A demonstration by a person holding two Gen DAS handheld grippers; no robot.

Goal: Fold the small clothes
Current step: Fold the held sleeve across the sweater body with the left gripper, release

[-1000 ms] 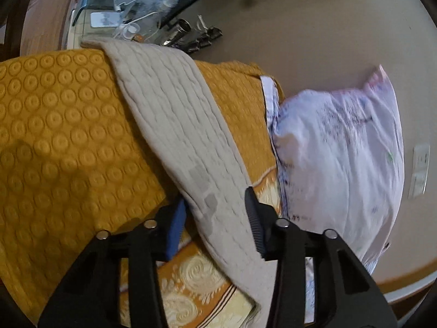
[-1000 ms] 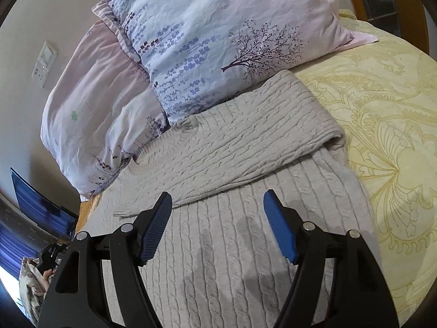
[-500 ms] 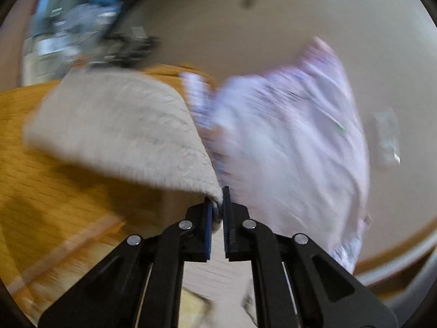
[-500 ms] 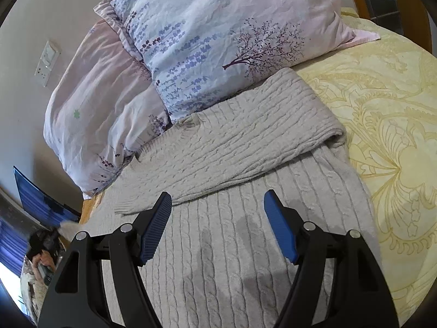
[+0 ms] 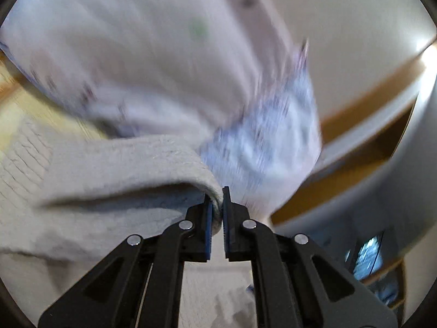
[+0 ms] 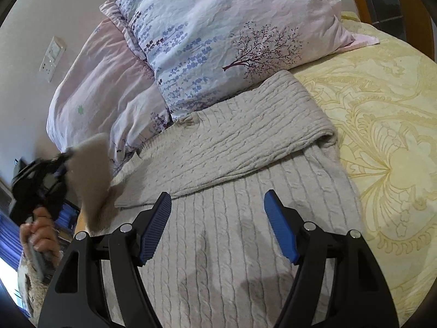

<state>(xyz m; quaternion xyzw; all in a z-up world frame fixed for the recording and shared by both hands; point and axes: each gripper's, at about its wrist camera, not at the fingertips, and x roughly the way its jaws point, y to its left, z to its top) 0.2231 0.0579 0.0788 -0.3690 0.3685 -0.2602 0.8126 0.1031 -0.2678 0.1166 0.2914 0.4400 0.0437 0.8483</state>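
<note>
Knit beige sweater point(image 6: 245, 246) is lying just below the pillows point(image 6: 218, 41), left gripper point(image 5: 217, 207) pinching its raised sleeve point(image 5: 123, 169), right gripper point(image 6: 218, 227) hanging spread over the body; thin cuff bite is risking slipping out mid-fold.

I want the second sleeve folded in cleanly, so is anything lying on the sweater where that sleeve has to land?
Only the first sleeve, already folded across the sweater. The left tongs hold the second sleeve; nothing else blocks.
</note>
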